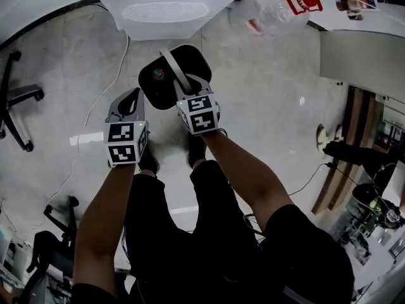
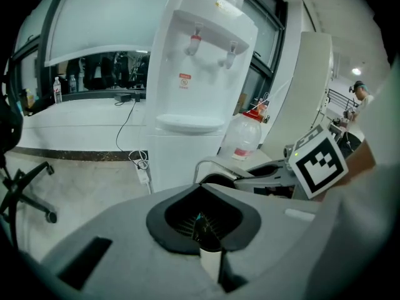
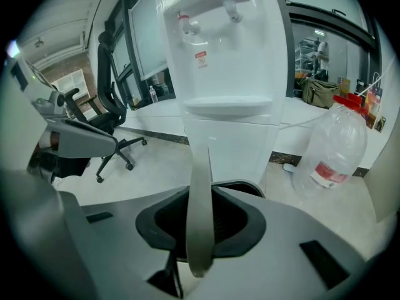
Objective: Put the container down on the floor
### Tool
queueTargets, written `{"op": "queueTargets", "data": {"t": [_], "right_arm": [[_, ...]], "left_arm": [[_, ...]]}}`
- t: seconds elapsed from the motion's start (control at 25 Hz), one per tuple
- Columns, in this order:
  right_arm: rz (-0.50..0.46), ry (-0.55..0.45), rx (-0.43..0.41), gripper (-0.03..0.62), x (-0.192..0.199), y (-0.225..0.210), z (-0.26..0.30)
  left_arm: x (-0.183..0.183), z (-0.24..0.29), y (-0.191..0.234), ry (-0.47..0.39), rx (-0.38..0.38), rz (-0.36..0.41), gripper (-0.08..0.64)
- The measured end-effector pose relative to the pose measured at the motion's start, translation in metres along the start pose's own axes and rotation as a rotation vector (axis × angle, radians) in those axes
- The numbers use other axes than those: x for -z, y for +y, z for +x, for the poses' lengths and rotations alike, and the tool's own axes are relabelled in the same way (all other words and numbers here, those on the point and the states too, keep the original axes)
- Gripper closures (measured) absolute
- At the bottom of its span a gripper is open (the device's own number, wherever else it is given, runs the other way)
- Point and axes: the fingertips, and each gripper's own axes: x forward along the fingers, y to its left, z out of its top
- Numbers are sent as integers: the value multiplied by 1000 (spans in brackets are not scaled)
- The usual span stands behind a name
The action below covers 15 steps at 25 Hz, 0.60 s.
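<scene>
The container [image 1: 166, 80] is a black, rounded tub with a grey strap handle [image 1: 175, 70]. It hangs above the pale marble floor [image 1: 266, 100], straight ahead of my shoes. My right gripper [image 1: 187, 92] is shut on that handle. In the right gripper view the handle [image 3: 200, 205] runs up out of the jaws, with the container's rim [image 3: 240, 185] beyond. My left gripper [image 1: 135, 96] hovers just left of the container without touching it; its fingers meet at the tip and hold nothing. The left gripper view shows the container [image 2: 220, 180] and its handle [image 2: 209, 164] ahead on the right.
A white water dispenser [image 1: 166, 8] stands directly ahead, with a big clear water bottle [image 1: 278, 8] on the floor to its right. A white cable [image 1: 95, 113] trails across the floor at left. An office chair [image 1: 16, 100] stands at far left. Furniture and clutter line the right side.
</scene>
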Motion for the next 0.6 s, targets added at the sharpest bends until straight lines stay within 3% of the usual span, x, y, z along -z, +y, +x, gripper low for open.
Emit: {"op": "queueTargets", "data": {"t": [0.32,0.6], "right_arm": [[33,-12,3,508,-1,2,22],[48,32,7,506,31,-4,25]], "left_arm": [[3,-4,9,-28,-1,-22,549],[28,0,4,10,11,-56,549]]}}
